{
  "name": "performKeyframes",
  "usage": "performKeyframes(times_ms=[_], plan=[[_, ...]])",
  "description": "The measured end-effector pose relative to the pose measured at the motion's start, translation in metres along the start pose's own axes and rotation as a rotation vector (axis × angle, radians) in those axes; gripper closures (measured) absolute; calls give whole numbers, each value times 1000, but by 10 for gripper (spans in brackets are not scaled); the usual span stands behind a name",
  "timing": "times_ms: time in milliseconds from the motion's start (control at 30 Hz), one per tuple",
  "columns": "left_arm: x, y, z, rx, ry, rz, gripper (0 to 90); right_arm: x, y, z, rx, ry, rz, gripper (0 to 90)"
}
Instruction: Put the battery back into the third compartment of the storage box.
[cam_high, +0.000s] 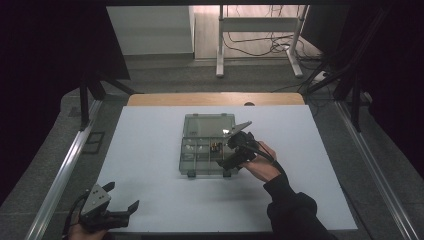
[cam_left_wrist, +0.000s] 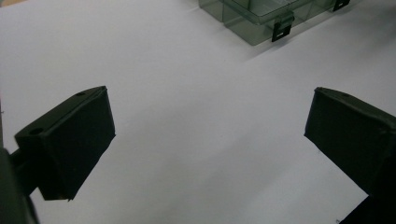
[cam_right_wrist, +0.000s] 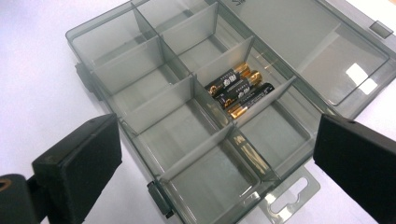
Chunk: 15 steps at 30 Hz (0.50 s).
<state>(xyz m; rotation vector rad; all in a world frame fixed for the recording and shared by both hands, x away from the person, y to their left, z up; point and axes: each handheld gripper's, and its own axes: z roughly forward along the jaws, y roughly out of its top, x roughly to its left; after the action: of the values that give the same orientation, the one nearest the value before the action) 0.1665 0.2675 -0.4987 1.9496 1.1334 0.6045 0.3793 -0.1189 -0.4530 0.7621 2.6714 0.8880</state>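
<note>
A smoky clear compartment box (cam_high: 183, 150) lies open in the middle of the white table, its lid (cam_high: 207, 123) folded back flat on the far side. Black-and-gold batteries (cam_right_wrist: 238, 88) lie side by side in one middle compartment; the other compartments look bare. My right gripper (cam_high: 228, 149) hovers over the box's right side, jaws open wide with nothing between them (cam_right_wrist: 217, 163). My left gripper (cam_high: 121, 196) rests near the table's front left corner, open and holding nothing (cam_left_wrist: 208, 140). The box's latch corner (cam_left_wrist: 252, 18) lies far ahead of it.
The white table top (cam_high: 150, 165) has bare room left and right of the box. A wooden strip (cam_high: 215, 98) borders its far edge. Metal rails (cam_high: 65, 165) run along both sides. Desk legs and cables (cam_high: 260, 45) stand on the floor beyond.
</note>
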Motion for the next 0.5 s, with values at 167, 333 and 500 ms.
performKeyframes(times_ms=[167,333,500], plan=[[0,0,0,-1,0,3,20,2,-8,-2,-17,-3,10,0],[0,0,0,-3,-4,3,20,6,-13,-7,-32,-21,4,0],[0,0,-1,-6,-6,2,20,9,-16,-13,-48,-30,-4,0]])
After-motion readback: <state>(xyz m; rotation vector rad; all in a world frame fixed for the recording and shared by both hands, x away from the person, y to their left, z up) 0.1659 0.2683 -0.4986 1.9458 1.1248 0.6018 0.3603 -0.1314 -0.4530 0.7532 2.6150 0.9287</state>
